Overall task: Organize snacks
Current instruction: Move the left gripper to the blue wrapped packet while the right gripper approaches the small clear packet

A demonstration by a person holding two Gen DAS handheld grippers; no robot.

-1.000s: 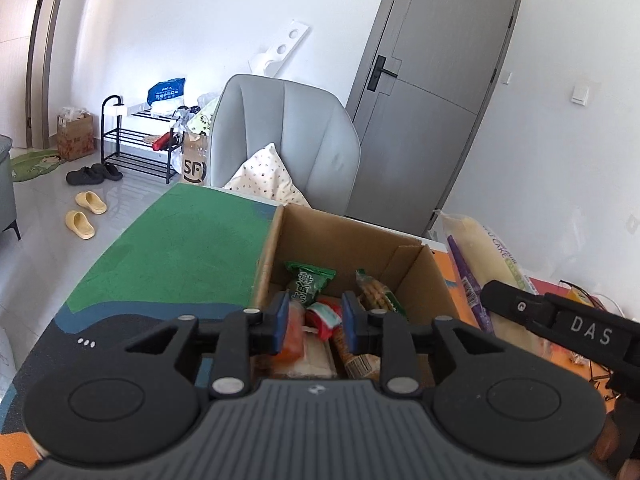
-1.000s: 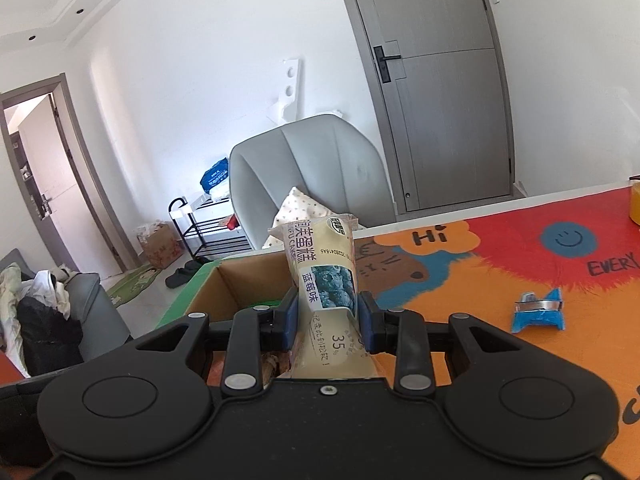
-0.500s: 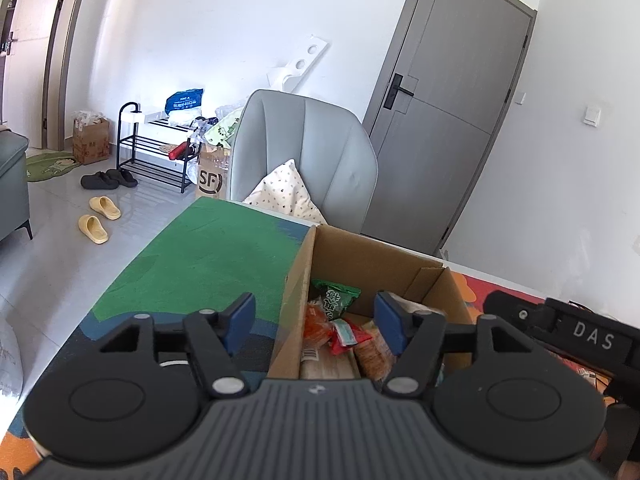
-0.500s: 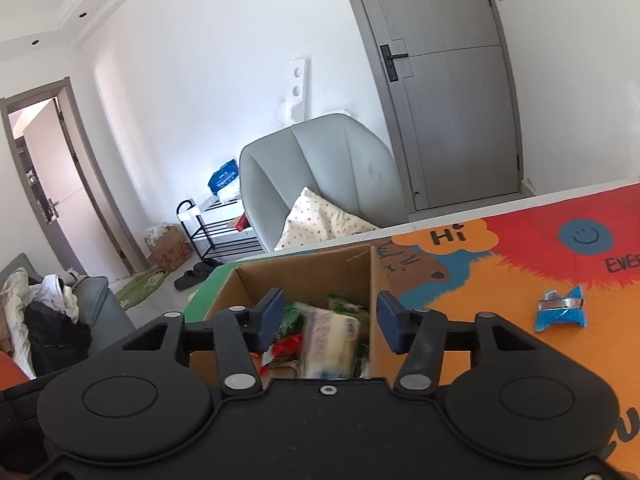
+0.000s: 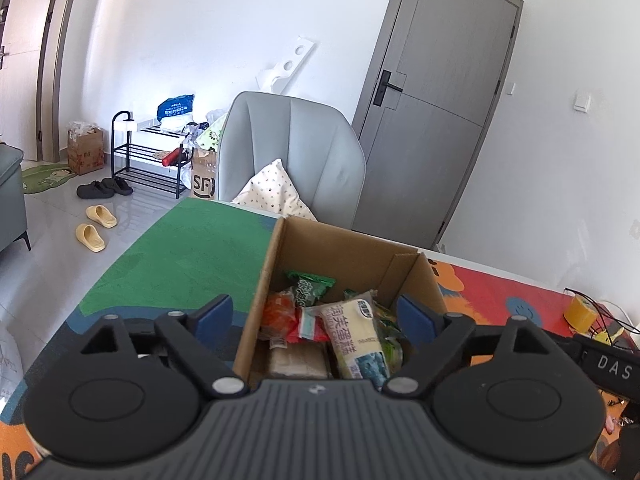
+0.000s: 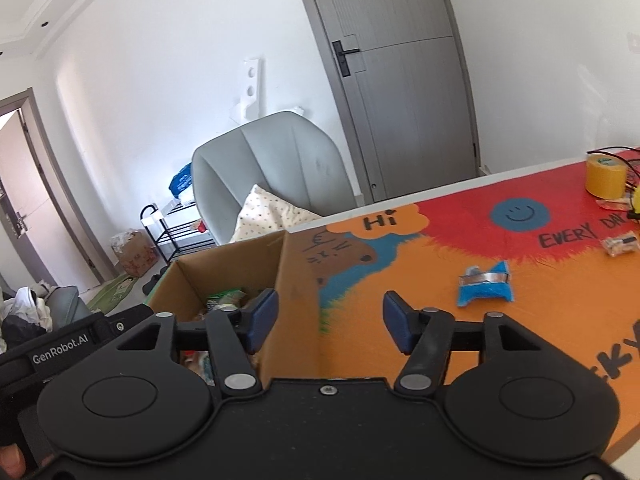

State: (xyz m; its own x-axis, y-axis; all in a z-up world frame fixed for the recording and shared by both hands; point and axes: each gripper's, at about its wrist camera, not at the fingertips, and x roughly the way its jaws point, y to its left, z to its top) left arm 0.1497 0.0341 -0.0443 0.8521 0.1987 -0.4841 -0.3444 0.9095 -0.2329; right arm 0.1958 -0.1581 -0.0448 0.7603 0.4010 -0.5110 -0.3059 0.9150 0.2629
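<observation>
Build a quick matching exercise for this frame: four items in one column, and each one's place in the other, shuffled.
Items:
1. cream cake packet
2. blue snack packet
3. yellow tape roll
4. spotted cushion

Places:
A. on the grey chair
B. inside the cardboard box
C. near the mat's far right corner
D. on the orange part of the mat, outside the box

Pairs: 1-B, 2-D, 3-C, 4-A

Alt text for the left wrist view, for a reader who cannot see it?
The left gripper, jaws opening and empty, hovers over a cardboard box of snack packets, a pale cake packet on top. Behind the green table mat stands a grey chair.
</observation>
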